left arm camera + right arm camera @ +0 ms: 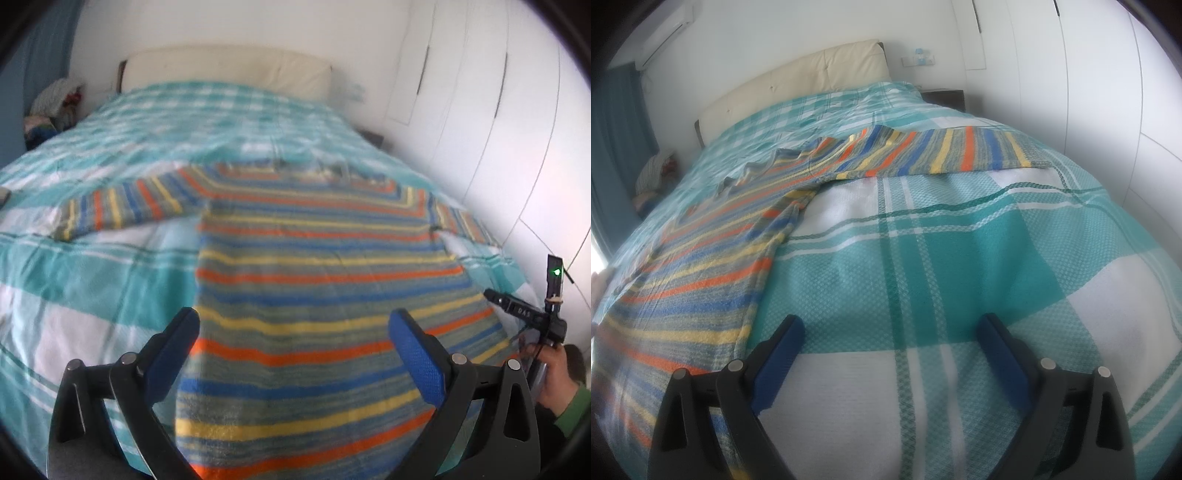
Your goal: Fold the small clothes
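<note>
A striped sweater [317, 266] in orange, blue, yellow and grey lies flat on the bed, sleeves spread out, hem toward me. In the left wrist view my left gripper [293, 321] is open and empty above the sweater's lower body. In the right wrist view the sweater [713, 258] lies to the left, its right sleeve [945, 151] stretched out ahead. My right gripper [890, 328] is open and empty over the bare bedspread beside the sweater's right edge. It also shows in the left wrist view [532, 314] at the far right, held in a hand.
The bed has a teal and white checked bedspread [960, 236] and a cream headboard [229, 70]. White wardrobe doors [480, 110] stand on the right. A heap of clothes [55, 107] lies at the far left. A dark nightstand [945, 98] stands by the headboard.
</note>
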Motion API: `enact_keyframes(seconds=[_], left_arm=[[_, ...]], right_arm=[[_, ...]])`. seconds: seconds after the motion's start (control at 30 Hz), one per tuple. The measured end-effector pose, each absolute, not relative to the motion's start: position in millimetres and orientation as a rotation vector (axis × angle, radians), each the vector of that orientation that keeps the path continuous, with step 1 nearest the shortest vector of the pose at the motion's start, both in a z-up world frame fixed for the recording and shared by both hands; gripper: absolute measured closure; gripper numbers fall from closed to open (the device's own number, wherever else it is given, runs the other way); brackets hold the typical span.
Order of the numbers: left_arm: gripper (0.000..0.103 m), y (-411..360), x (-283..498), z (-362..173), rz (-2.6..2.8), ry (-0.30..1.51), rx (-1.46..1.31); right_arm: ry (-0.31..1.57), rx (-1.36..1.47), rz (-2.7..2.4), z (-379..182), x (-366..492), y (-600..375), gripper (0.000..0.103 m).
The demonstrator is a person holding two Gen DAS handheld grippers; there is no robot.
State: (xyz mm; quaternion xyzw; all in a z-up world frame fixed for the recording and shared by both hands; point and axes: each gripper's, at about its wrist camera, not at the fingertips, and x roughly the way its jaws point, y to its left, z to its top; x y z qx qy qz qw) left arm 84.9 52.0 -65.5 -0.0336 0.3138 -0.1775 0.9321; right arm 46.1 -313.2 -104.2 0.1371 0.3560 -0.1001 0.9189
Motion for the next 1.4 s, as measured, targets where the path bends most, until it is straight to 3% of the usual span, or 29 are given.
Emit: enact_keyframes(seconds=[0.33,0.5,0.67,0.8,0.93,1.1,1.2,1.23,1.27,1.3,1.4], left_arm=[[0.001,102.1,101.9,-56.3,-0.202,0.613,-0.135],[0.001,117.4,104.9,-58.8,-0.158,0.618,-0.177],[0.001,118.8,106.7,-64.8,-0.141,0.622,-0.188],[0.001,116.6,112.6,-72.4,-0.147,0.636,-0.207],[0.001,116.7,117.4,-79.6,-0.131,0.658,-0.225],[0.001,125.4,121.8,-84.5,-0.091,0.662,-0.24],[0.001,132.2,126.6,-90.8,-0.077,0.686,-0.278],[0.001,134.0,128.5,-92.8,-0.074,0.695,-0.292],[0.001,135.7,129.8,-94.6,-0.071,0.701,-0.304],[0.001,136.9,130.9,-95.5,-0.069,0.705,-0.313],[0.001,142.3,129.9,-94.5,-0.062,0.699,-0.335]], right_arm=[[0.752,0.263,-0.207,-105.1,49.2,-310.0,0.006],[0.866,0.279,-0.146,-89.7,62.2,-318.3,0.004],[0.665,0.605,-0.125,-36.0,56.5,-425.2,0.006],[0.646,0.836,-0.195,-44.4,72.8,-526.9,0.008],[0.74,1.096,-0.102,-86.5,96.5,-566.7,0.031],[0.818,0.988,-0.114,-94.9,126.5,-564.8,0.038],[0.88,0.961,-0.114,-102.5,145.0,-558.8,0.049],[0.917,0.925,-0.134,-103.7,150.9,-554.8,0.067],[0.959,0.856,-0.18,-103.3,153.7,-550.4,0.095],[0.964,0.838,-0.191,-102.5,157.3,-550.5,0.1],[0.893,0.768,-0.216,-70.4,150.9,-543.3,0.1]])
